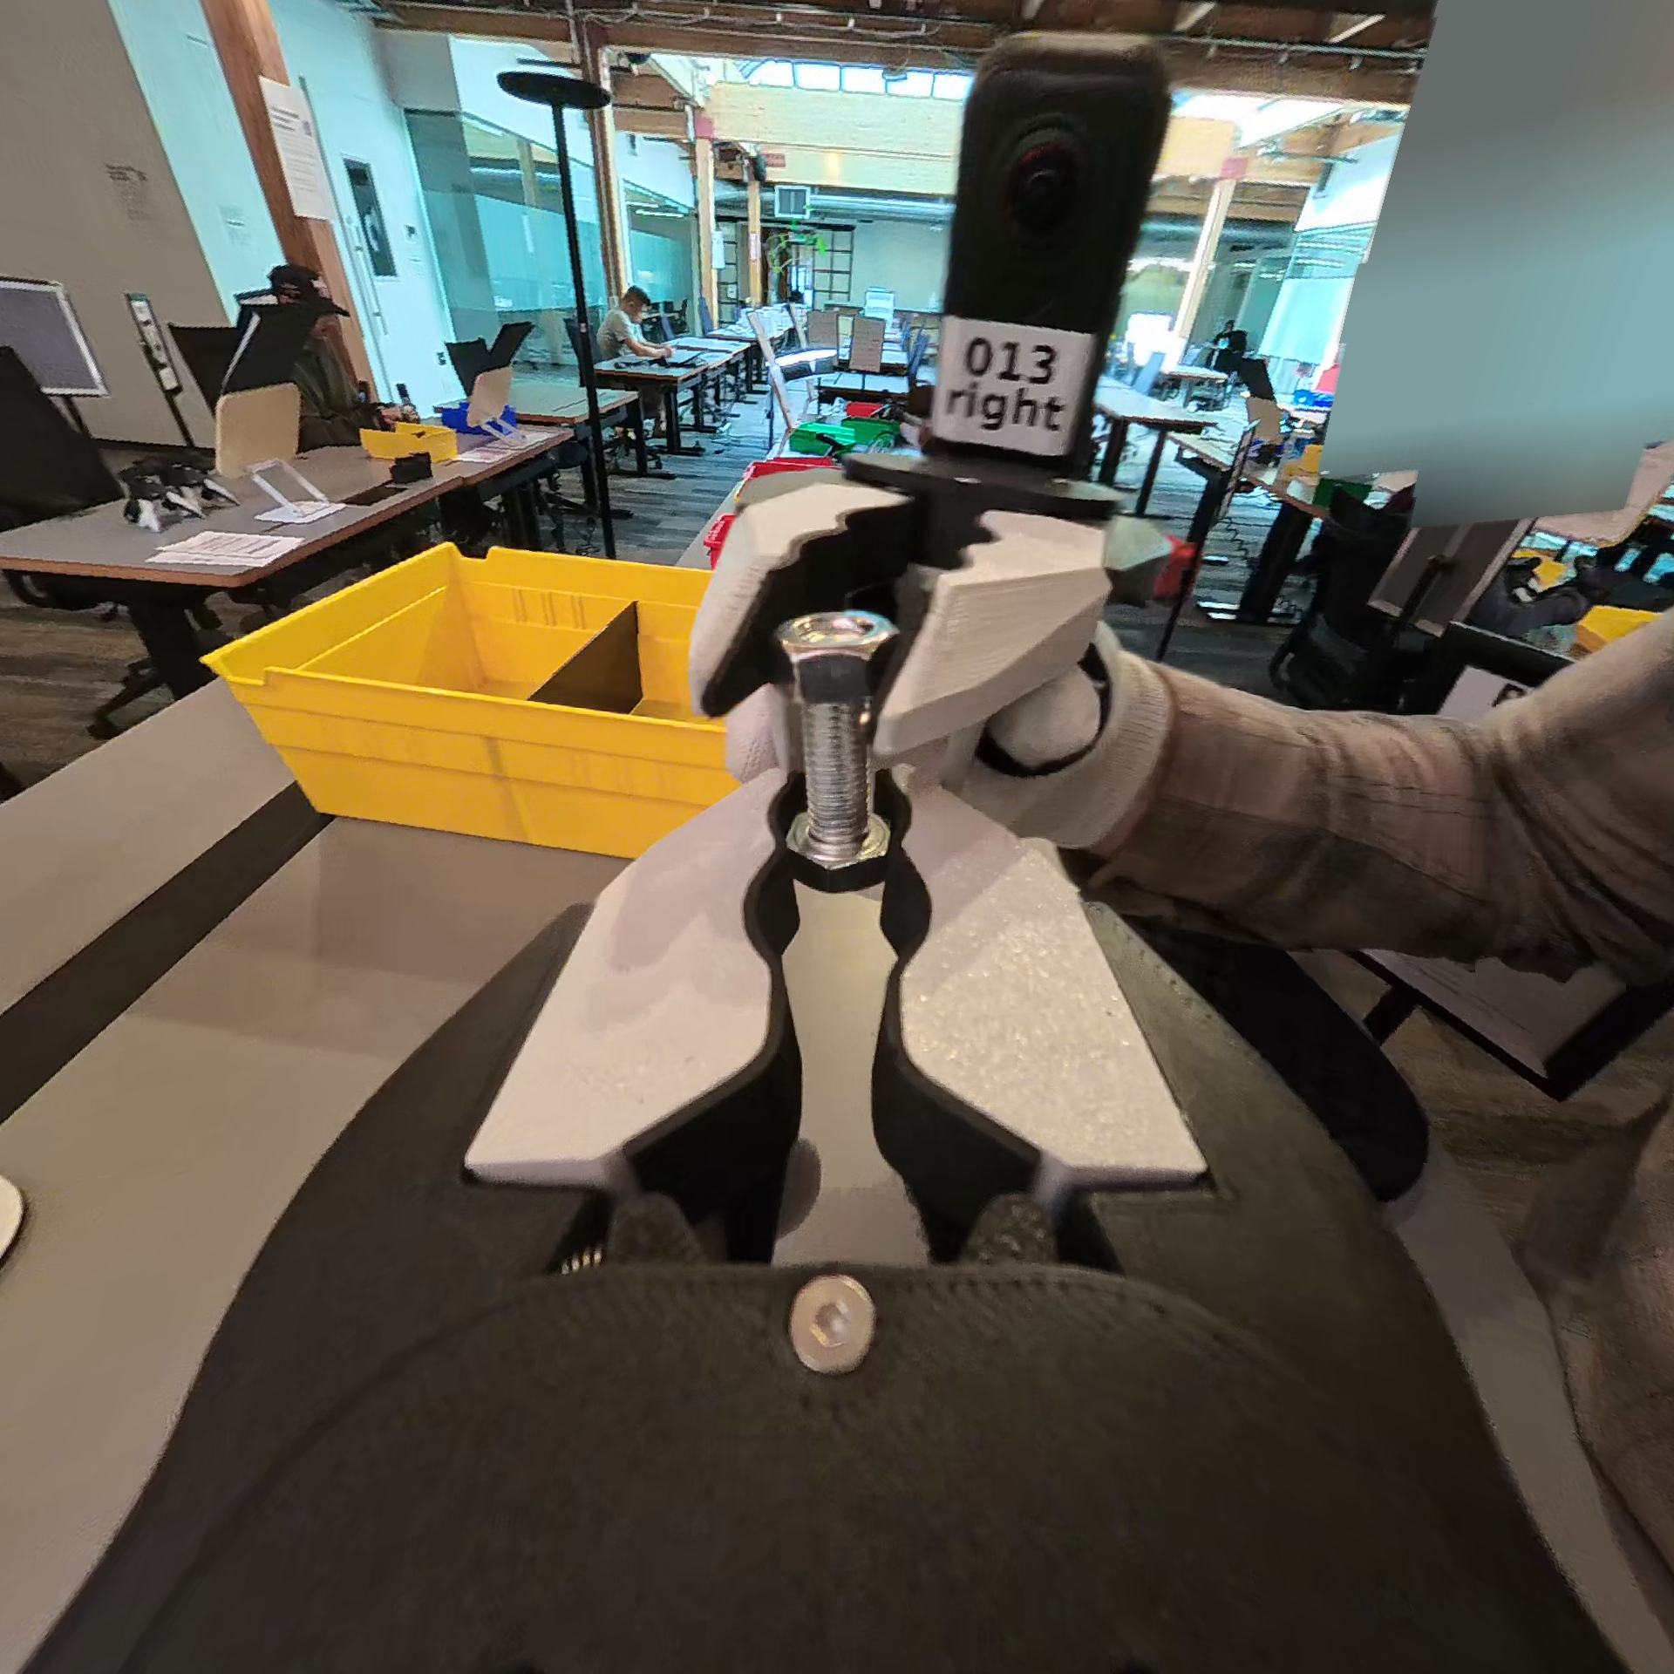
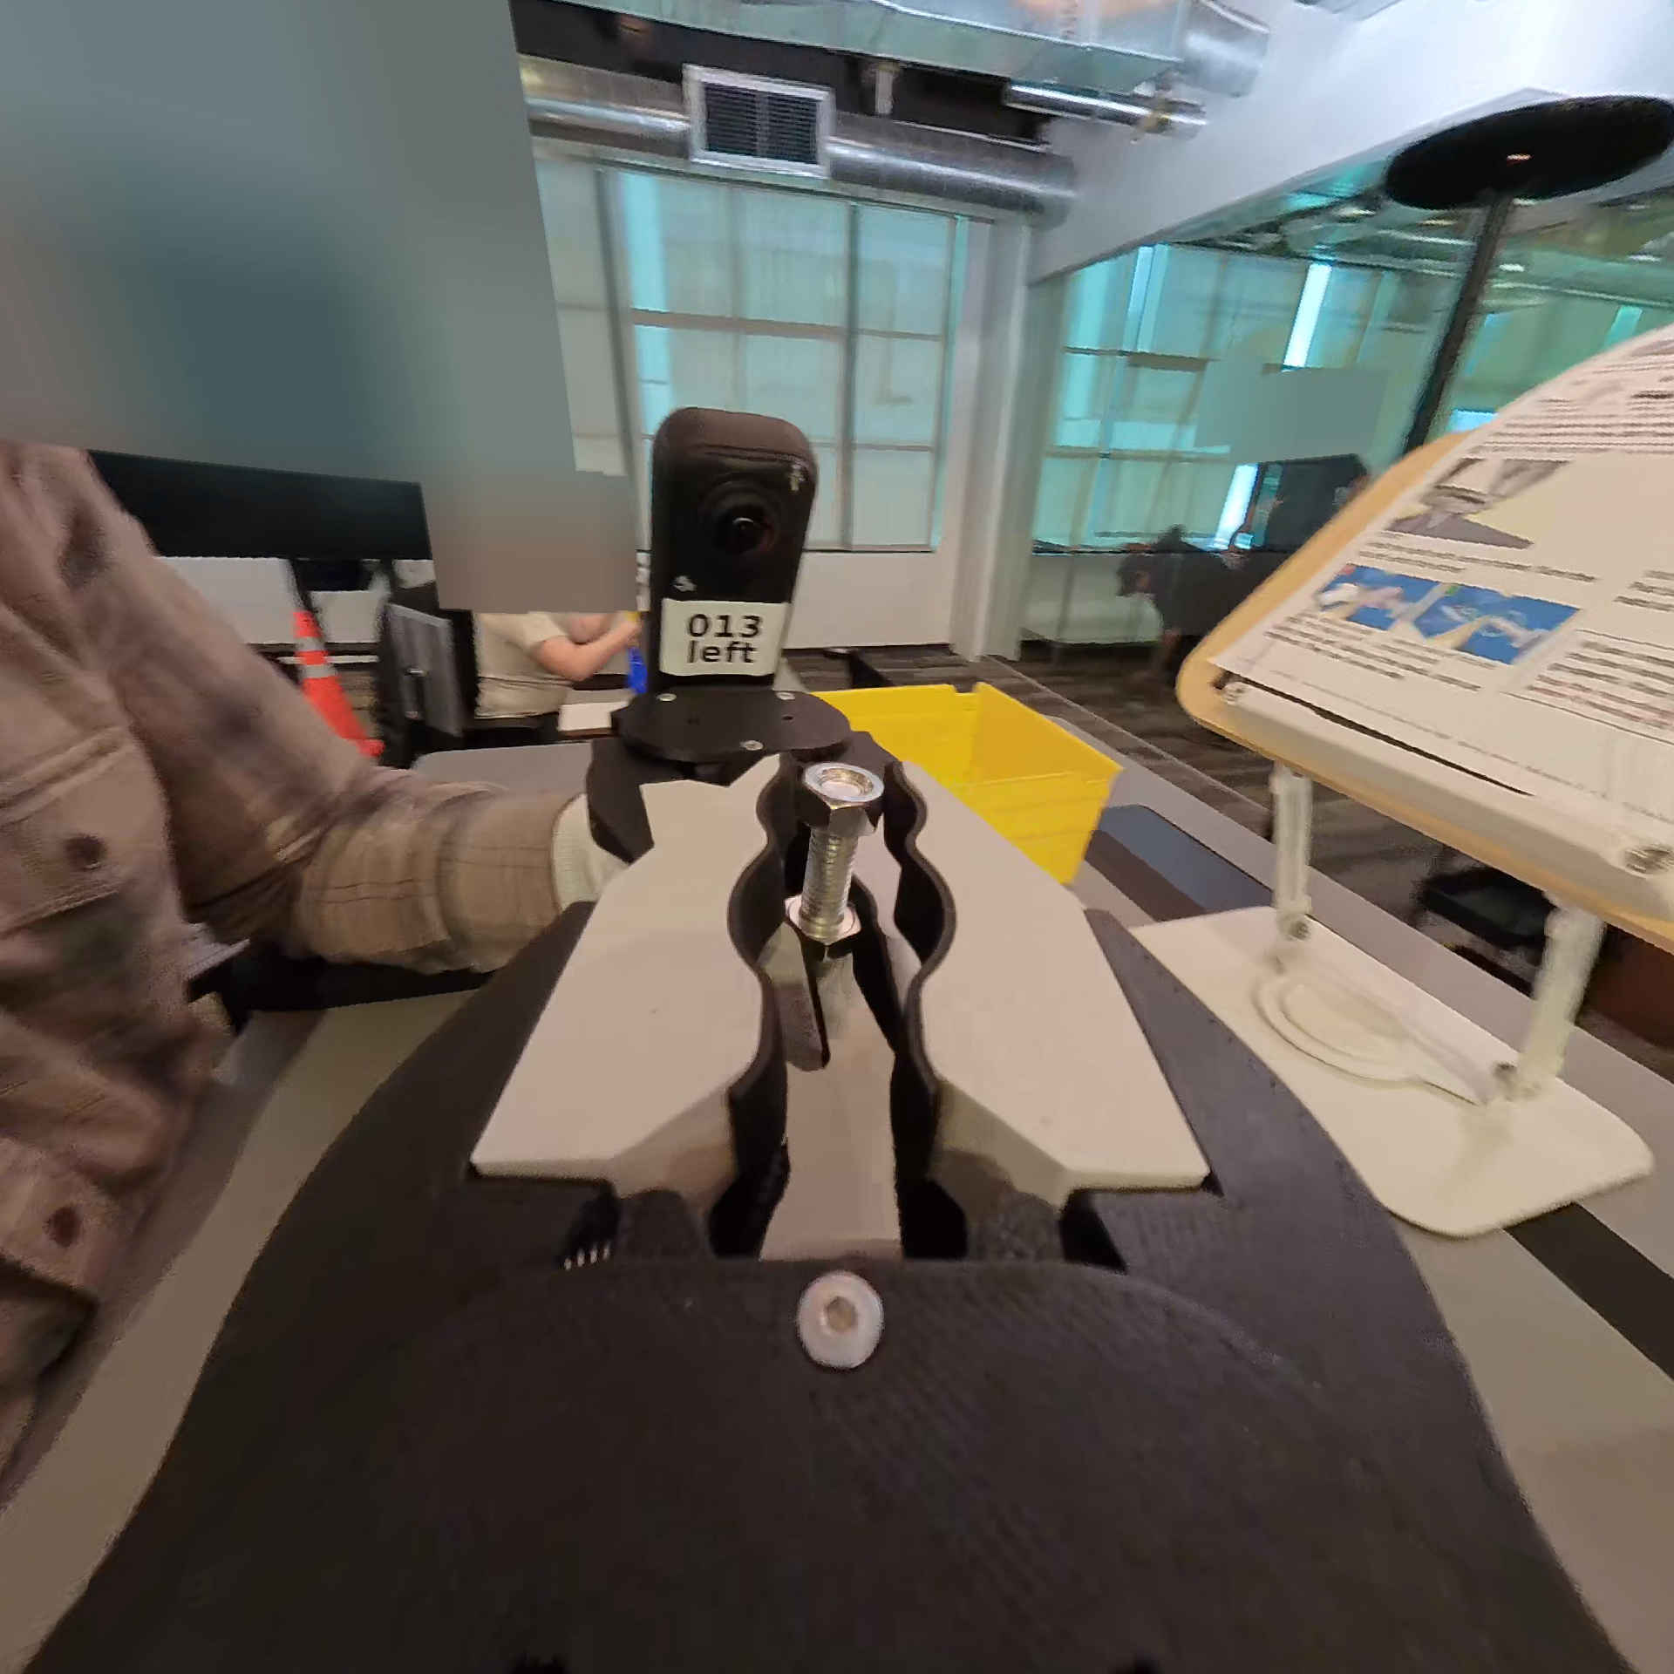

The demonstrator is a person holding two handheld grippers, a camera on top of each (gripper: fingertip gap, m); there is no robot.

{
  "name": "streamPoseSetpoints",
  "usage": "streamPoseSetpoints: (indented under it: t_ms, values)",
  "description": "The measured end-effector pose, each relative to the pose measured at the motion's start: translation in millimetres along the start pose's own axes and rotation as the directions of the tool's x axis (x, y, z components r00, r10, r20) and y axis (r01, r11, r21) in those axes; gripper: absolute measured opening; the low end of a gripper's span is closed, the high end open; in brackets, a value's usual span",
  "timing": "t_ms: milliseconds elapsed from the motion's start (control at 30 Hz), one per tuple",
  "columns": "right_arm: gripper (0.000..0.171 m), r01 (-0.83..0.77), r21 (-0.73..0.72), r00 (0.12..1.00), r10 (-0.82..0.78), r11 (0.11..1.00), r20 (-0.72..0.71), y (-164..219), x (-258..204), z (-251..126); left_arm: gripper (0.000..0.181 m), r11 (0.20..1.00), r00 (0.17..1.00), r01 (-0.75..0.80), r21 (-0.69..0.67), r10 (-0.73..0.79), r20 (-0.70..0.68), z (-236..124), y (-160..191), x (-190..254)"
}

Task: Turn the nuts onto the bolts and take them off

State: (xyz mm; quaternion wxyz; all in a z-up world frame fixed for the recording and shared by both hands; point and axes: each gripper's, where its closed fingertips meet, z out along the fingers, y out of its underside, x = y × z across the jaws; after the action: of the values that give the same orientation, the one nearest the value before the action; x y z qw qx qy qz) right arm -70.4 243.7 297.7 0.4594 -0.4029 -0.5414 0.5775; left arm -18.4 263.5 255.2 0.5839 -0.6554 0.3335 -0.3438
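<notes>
Your left gripper point(image 1: 838, 838) is closest in the left wrist view, its tongs pinching the nut point(image 1: 838, 850) at the very tips. The nut sits low on the bolt point(image 1: 835, 761), which stands upright, thread bare between nut and head. Your right gripper point(image 2: 842, 802) clamps the bolt's hex head from above. In the right wrist view its tongs close on the head at their tips, with the nut lower down between the wavy black pads. Your gloved hand point(image 1: 1042, 743) wraps the right gripper's handle. The whole assembly hangs in the air over the grey table point(image 1: 272, 951), not touching it.

Just behind the grippers on your left sits a yellow bin point(image 1: 471, 725) with a black divider point(image 1: 598, 661) across it. On your right a white stand point(image 2: 1413, 1069) holds up a tilted board with printed sheets point(image 2: 1495, 616). Farther off are desks point(image 1: 299, 507), a black floor lamp point(image 1: 580, 299) and an orange cone point(image 2: 326, 679)
</notes>
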Motion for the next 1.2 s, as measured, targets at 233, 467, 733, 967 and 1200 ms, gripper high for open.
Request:
streamPoseSetpoints:
  t_ms: [233,467,733,967,1200]
  values:
    - [0.017,-0.067,0.016,0.875,0.051,0.998,0.481,-9,-29,-14,0.015,1.0,0.995,-0.028,0.007,0.028,-0.095,3,-6,25]
    - [0.017,-0.1,-0.093,0.473,0.13,0.991,0.872,-12,-66,-38,0.015,0.997,0.974,-0.074,0.0,0.073,-0.216,10,-3,59]
    - [0.017,-0.107,-0.067,0.356,0.101,0.992,0.929,-11,-68,-39,0.015,0.999,0.967,-0.036,0.002,0.036,-0.252,10,-2,62]
    - [0.044,-0.028,-0.01,0.786,0.028,1.0,0.618,-15,-31,-17,0.014,1.0,0.996,-0.014,-0.022,0.012,-0.093,6,3,22]
    - [0.04,0.022,-0.019,0.994,-0.02,1.0,0.111,1,7,-11,0.014,1.0,0.997,-0.001,-0.03,0.003,0.071,4,11,-11]
